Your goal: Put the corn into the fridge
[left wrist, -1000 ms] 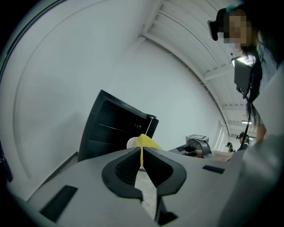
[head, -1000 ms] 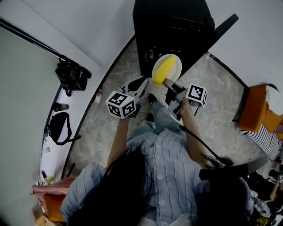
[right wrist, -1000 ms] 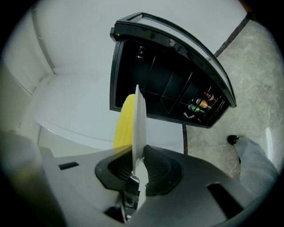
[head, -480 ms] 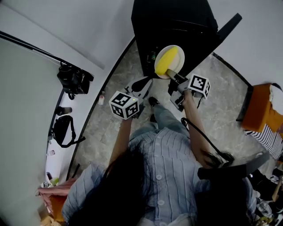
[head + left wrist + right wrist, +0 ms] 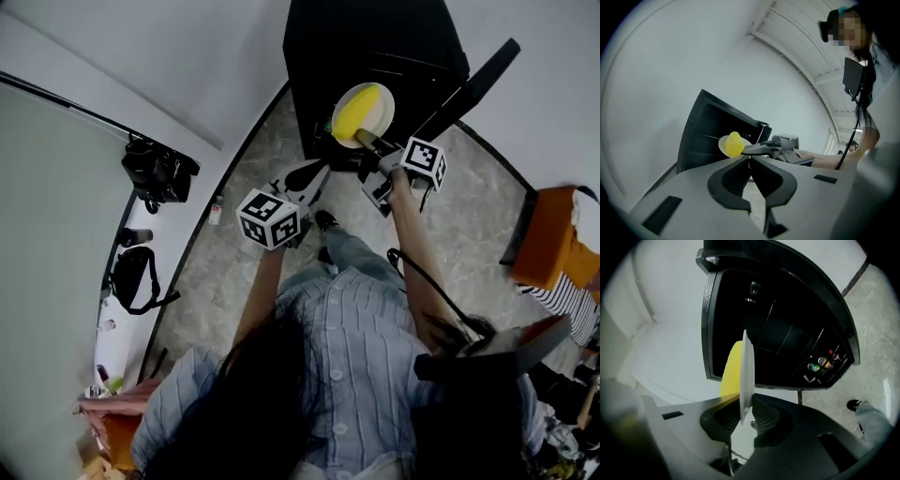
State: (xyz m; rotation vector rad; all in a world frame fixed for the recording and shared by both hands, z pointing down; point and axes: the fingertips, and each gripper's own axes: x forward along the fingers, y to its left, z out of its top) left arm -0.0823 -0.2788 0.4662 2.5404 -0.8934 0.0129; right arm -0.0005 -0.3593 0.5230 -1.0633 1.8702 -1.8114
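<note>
A yellow corn cob (image 5: 352, 110) lies on a white plate (image 5: 380, 113) held up in front of the open black fridge (image 5: 375, 47). My right gripper (image 5: 368, 144) is shut on the plate's near rim. In the right gripper view the plate (image 5: 745, 373) stands edge-on between the jaws of that gripper (image 5: 746, 416), with the corn (image 5: 731, 371) on its left face and the dark fridge interior (image 5: 787, 333) behind. My left gripper (image 5: 305, 178) hangs lower left, shut on nothing. The left gripper (image 5: 750, 160) view shows the corn (image 5: 734, 143) and the fridge (image 5: 705, 133) ahead.
The fridge door (image 5: 473, 80) swings out to the right, with bottles (image 5: 820, 364) on its shelf. A camera (image 5: 155, 169) and a black bag (image 5: 131, 274) rest on the white counter at left. An orange seat (image 5: 548, 244) stands at right. The person's shoe (image 5: 325, 221) is on the stone floor.
The right gripper has carried the plate with the corn up and farther toward the fridge opening. The left gripper has stayed low at the left, still shut.
</note>
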